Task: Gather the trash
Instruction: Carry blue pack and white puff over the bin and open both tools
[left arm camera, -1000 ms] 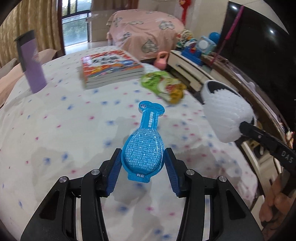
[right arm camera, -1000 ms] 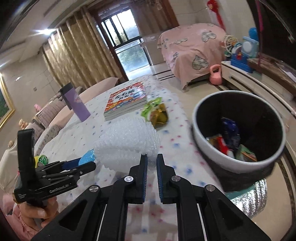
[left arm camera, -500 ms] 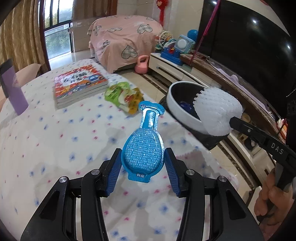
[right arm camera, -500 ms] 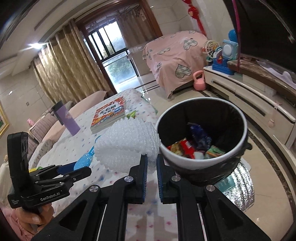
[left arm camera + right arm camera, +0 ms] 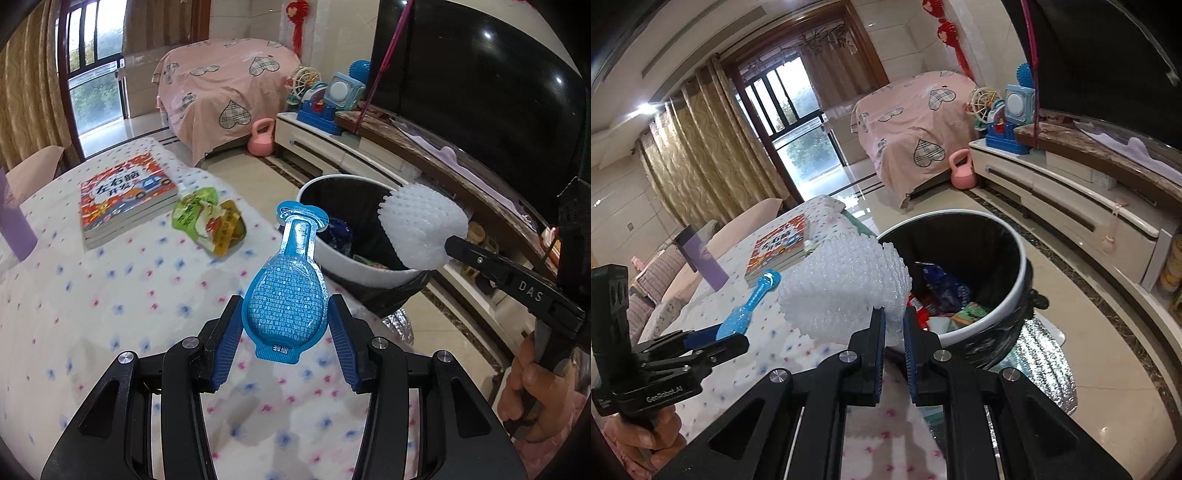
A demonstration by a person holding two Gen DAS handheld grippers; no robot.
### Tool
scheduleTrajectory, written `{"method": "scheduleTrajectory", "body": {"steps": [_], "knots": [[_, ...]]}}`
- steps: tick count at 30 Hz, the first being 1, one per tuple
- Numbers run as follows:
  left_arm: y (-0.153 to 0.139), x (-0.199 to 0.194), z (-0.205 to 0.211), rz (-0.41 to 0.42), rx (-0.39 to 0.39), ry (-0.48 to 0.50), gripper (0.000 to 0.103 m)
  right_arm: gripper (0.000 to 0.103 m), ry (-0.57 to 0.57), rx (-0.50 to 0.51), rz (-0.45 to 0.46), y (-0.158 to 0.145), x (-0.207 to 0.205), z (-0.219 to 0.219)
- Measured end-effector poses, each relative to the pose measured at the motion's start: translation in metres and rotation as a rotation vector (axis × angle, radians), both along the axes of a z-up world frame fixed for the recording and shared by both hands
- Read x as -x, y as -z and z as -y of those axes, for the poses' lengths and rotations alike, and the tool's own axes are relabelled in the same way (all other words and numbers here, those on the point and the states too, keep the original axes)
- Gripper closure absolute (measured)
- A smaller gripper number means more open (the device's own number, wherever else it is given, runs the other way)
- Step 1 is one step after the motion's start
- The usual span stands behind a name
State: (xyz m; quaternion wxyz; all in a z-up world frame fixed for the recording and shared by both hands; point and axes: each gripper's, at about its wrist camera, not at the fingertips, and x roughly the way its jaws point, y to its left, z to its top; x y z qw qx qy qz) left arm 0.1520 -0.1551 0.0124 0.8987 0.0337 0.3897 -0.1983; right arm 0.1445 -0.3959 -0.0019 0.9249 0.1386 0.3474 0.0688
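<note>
Shift since earlier frames: both grippers carried from over the spotted tablecloth [image 5: 110,295] toward the trash bin [image 5: 369,275], now filling centre right of the left wrist view.
Left gripper [image 5: 286,325]: pinching a blue bulb-shaped sachet [image 5: 286,295] by its wide belly, neck pointing up toward the bin rim.
Right gripper [image 5: 894,325]: pressed together on the lower edge of a white bubble-wrap wad [image 5: 846,291], held just at the bin's near rim.
Trash bin, right wrist view: white rim [image 5: 1015,299], black liner, coloured wrappers already at the bottom.
Trash left on table: green and yellow snack pouch [image 5: 210,221], centre left of the left wrist view, just beside the children's book [image 5: 125,195].
Other: purple box [image 5: 701,258] standing upright at the far left edge of the table.
Step in hand: probably carrying both pieces to the bin mouth, drop not yet made.
Next move calls for: bringing each piece fully over the opening, then spreading the fingers; light bubble wrap may catch on the rim.
Readable writing: "DAS" on the right gripper's arm in the left wrist view; "GenRobot.AI" on the left gripper's body in the right wrist view; Chinese characters on book cover and sachet tab, too small to transcribe surely.
</note>
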Motion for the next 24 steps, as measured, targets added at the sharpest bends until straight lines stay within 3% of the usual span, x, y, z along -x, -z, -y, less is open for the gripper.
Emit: {"method": "scheduleTrajectory", "body": {"steps": [24], "knots": [[-0.008,-0.029,0.051,0.01,-0.015,0.064,0.057,0.093,0.072,0.036,-0.007,-0.004,-0.018,0.045]]}}
